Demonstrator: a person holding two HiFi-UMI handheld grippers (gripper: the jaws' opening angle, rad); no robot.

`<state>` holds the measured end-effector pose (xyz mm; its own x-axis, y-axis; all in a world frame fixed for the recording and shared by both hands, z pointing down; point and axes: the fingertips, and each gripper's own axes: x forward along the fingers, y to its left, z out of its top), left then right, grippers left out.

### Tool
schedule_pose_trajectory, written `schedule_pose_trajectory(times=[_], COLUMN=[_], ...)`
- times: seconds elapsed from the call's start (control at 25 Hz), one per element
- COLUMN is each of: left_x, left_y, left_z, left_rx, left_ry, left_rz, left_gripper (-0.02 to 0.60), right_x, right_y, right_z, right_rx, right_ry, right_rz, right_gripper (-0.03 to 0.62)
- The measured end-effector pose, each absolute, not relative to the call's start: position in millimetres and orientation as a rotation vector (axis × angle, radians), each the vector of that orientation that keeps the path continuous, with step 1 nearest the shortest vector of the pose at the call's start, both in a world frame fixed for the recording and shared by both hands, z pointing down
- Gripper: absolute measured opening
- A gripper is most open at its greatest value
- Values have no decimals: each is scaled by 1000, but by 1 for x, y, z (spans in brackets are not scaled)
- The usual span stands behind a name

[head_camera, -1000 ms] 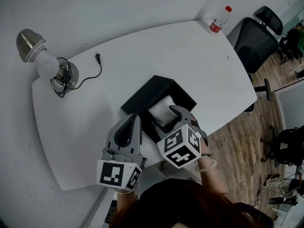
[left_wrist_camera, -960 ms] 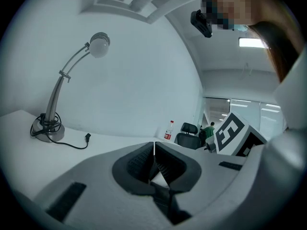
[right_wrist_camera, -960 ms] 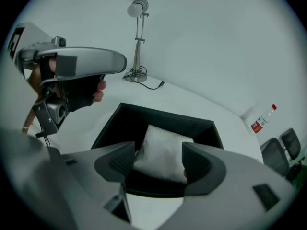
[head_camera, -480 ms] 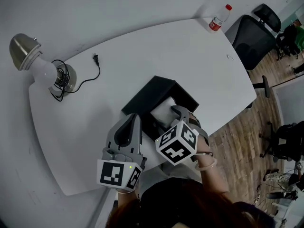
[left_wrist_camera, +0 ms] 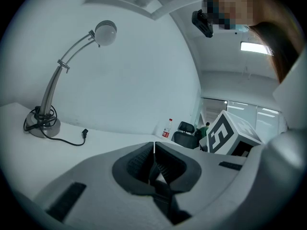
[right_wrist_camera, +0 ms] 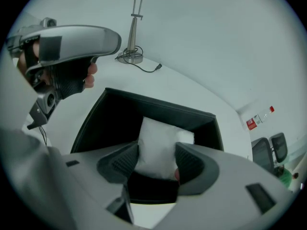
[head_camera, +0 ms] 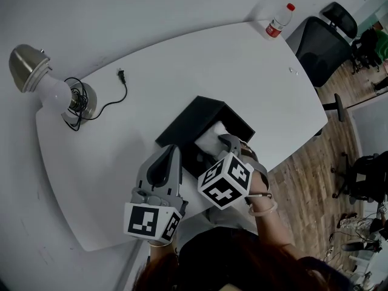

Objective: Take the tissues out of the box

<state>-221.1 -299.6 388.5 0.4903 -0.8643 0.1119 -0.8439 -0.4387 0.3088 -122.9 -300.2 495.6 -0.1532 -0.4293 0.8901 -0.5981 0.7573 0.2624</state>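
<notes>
A black open box [head_camera: 188,123] lies on the white table [head_camera: 182,59] near its front edge, with a white tissue pack [head_camera: 210,139] inside. My right gripper [head_camera: 225,144] points steeply down into the box. In the right gripper view the tissue pack [right_wrist_camera: 160,143] fills the gap of the right gripper [right_wrist_camera: 156,159]; its jaws have just been closing, and both pads now touch the pack's sides. My left gripper [head_camera: 171,153] hovers at the box's near left side, level, with nothing in it. In its own view the left gripper [left_wrist_camera: 154,150] has its jaws together.
A desk lamp [head_camera: 45,83] with a loose cord and plug [head_camera: 123,74] stands at the table's far left. A plastic bottle [head_camera: 277,24] sits at the far right corner. A black office chair [head_camera: 327,44] is beyond the table's right edge.
The right gripper has tipped further down over the box and its jaws have drawn in against the tissue pack. The left gripper has stayed put.
</notes>
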Motion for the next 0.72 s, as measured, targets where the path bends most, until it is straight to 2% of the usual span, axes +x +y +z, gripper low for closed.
schedule_pose_trajectory(times=[0.24,0.72], left_x=[-220,-217], left_y=[-293,-267], left_z=[388,373], left_rx=[2423,2417], left_ry=[-1446,-1545], left_rz=[-79,-62], left_gripper=[26,26], right_x=[-122,-122], right_y=[-301,-295], right_z=[491,466], right_rx=[818,873], right_ry=[-1809,-1925], right_rz=[153,88], right_gripper=[233,229])
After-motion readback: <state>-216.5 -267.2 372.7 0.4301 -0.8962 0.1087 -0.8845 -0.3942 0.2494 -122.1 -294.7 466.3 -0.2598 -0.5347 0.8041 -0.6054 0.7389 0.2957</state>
